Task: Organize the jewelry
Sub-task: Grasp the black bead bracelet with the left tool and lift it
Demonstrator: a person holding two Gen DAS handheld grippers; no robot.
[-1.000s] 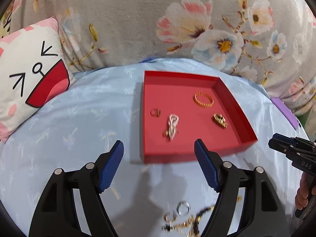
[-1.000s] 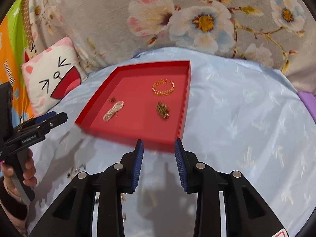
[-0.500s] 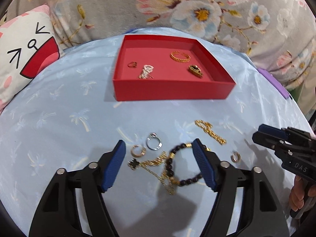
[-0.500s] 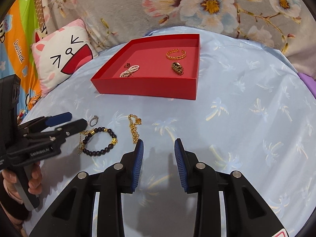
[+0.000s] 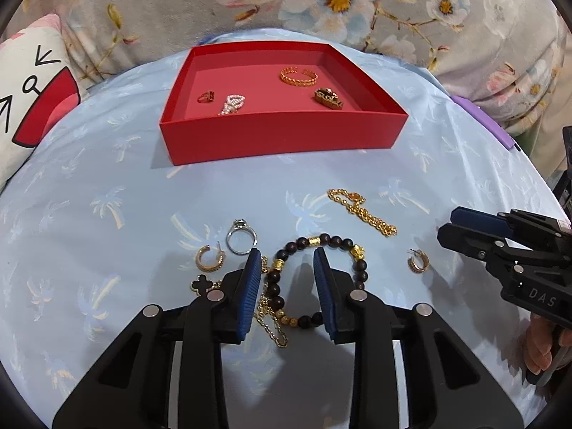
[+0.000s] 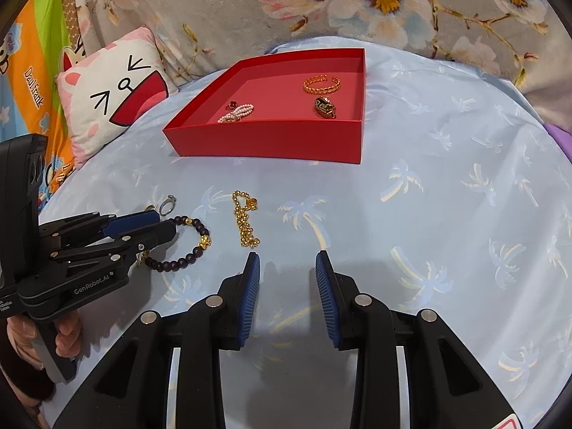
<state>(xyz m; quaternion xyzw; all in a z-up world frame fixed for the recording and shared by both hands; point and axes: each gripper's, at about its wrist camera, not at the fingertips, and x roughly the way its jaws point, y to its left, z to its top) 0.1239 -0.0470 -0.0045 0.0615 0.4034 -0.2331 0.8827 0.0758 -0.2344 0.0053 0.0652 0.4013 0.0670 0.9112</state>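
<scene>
A red tray (image 5: 282, 143) (image 6: 271, 139) holds a gold bangle (image 5: 298, 77), a dark gold piece (image 5: 328, 98), a pearl piece (image 5: 232, 104) and a small ring (image 5: 206, 97). On the blue cloth lie a dark bead bracelet (image 5: 318, 243) (image 6: 193, 250), a gold chain (image 5: 361, 211) (image 6: 245, 220), a silver ring (image 5: 242, 237), two gold hoop earrings (image 5: 210, 258) (image 5: 419, 261) and a thin chain with a black clover (image 5: 202, 284). My left gripper (image 5: 286, 282) is open, its jaws over the bead bracelet's left part. My right gripper (image 6: 287, 296) is open and empty, below the gold chain.
A cat-face pillow (image 6: 114, 89) lies at the left, floral fabric (image 5: 321, 3) behind the tray. A purple object (image 5: 482, 121) sits at the cloth's right edge. My right gripper also shows at the right of the left wrist view (image 5: 500, 243).
Both grippers have pulled back from the tray toward the loose jewelry. The left jaws have narrowed around the bead bracelet. The right jaws have widened.
</scene>
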